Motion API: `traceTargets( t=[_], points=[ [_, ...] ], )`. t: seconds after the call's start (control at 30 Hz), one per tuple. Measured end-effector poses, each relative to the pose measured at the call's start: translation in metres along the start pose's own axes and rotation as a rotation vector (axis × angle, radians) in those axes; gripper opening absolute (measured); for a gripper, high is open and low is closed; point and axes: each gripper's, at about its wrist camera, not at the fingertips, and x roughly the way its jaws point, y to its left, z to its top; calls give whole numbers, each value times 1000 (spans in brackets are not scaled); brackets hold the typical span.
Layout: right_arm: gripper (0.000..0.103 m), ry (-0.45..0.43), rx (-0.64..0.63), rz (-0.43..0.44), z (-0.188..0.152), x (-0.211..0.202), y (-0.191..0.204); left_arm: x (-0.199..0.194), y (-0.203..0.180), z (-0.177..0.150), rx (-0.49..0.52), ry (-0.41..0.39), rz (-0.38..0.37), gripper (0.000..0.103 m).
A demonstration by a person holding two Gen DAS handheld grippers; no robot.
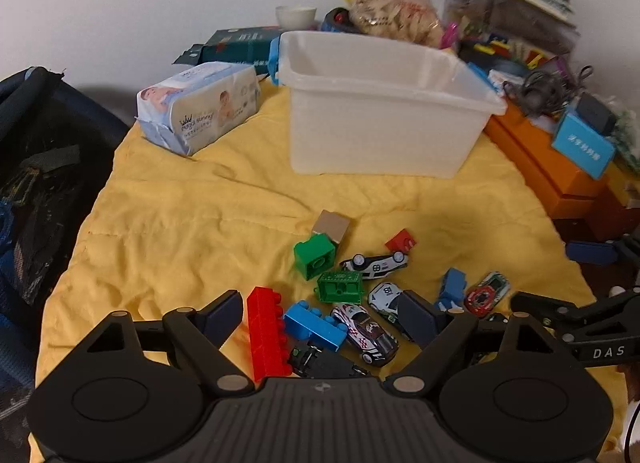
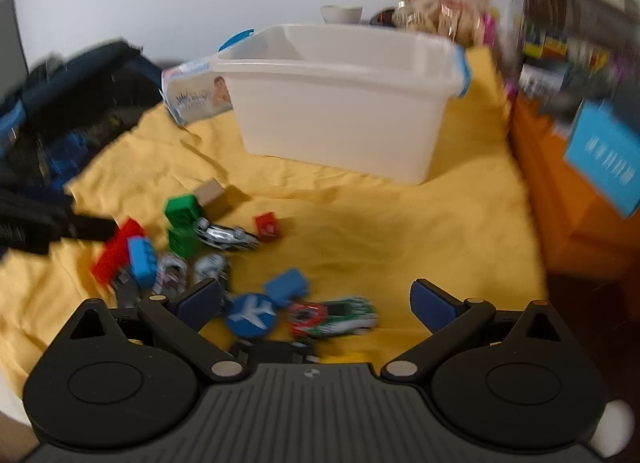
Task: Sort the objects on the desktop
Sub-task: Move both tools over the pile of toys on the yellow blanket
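A pile of toys lies on a yellow cloth [image 1: 180,223] in front of an empty white bin [image 1: 380,115]. My left gripper [image 1: 320,315] hangs open over a long red brick [image 1: 266,335], a blue brick [image 1: 316,325] and a white toy car [image 1: 366,333], with no pad touching them. Beyond lie a green brick [image 1: 314,257], a tan cube [image 1: 331,225] and a small red brick [image 1: 401,241]. My right gripper [image 2: 316,303] is open wide above a blue disc with a plane [image 2: 252,313], a blue block [image 2: 286,287] and a red-green car [image 2: 332,317]. The right wrist view is blurred.
A pack of baby wipes [image 1: 200,107] lies left of the bin. Orange boxes [image 1: 552,167] with clutter line the right side. A dark bag [image 1: 40,183] borders the cloth on the left. A snack bag [image 1: 392,11] and a white bowl [image 1: 296,15] stand behind the bin.
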Motion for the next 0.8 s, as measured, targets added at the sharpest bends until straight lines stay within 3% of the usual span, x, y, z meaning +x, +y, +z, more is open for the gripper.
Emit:
traceTargets(
  t=[0.1, 0.17, 0.23, 0.3, 0.5, 0.57, 0.63, 0.7, 0.8],
  points=[
    [103, 138, 31, 53, -15, 8, -14, 5, 4, -6, -16, 46, 3, 87],
    [93, 188, 94, 146, -27, 13, -24, 8, 5, -14, -22, 66, -17, 81],
    [93, 176, 133, 185, -34, 13, -33, 8, 4, -22, -27, 75, -11, 80],
    [95, 128, 72, 204, -39, 10, -32, 9, 1, -30, -25, 86, -19, 80],
    [90, 139, -134, 240, -50, 15, -14, 7, -21, -54, 19, 105, -54, 80],
    [79, 179, -109, 290, -53, 24, -14, 7, -27, -61, 9, 113, -82, 80],
    [71, 204, -100, 318, -56, 28, -16, 9, -32, -64, -5, 121, -136, 75],
    [71, 186, -138, 315, -60, 27, -13, 9, -41, -69, 1, 115, -162, 65],
    [75, 165, -181, 316, -66, 24, -9, 14, -60, -77, 89, 137, -132, 61]
  ],
)
